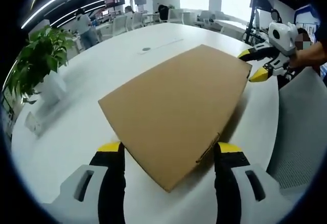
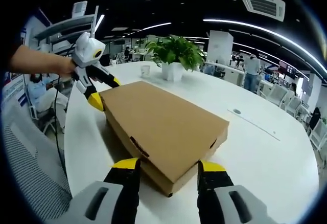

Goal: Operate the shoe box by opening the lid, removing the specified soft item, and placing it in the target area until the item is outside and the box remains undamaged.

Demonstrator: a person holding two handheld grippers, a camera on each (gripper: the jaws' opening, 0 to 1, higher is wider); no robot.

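Cardboard shoe box [image 1: 176, 109] [image 2: 163, 124] lies flat on the white round table [image 1: 102, 65] [image 2: 265, 147], lid closed, plain brown with no print visible. It is wide and shallow, corners crisp, no dents or tears that I can see. A small tuck slot shows in the lid's fold on each short side. The box sits toward the table's edge nearest the person, one corner pointing at each gripper.

Left gripper [image 1: 168, 150]: black jaws with yellow tips, spread wide, one on either side of the box's near corner. Whether the tips touch the cardboard is hard to judge from this angle. In the right gripper view it appears at the far corner [image 2: 99, 92], a hand [image 2: 59, 65] behind it.

Right gripper [image 2: 168, 166]: jaws likewise spread, straddling the opposite corner of the box, nothing pinched. From the left gripper view it shows at the far corner [image 1: 257, 64], yellow tips either side of the lid's edge.

Potted plant [image 1: 38, 60] [image 2: 176, 55] in a white pot stands further in on the table, well apart from the box. Small white cup [image 2: 145, 70] beside it. Grey mesh chair [image 1: 301, 132] [image 2: 30, 173] just off the table's edge. Open office behind, with people [image 1: 84, 24] in the distance.
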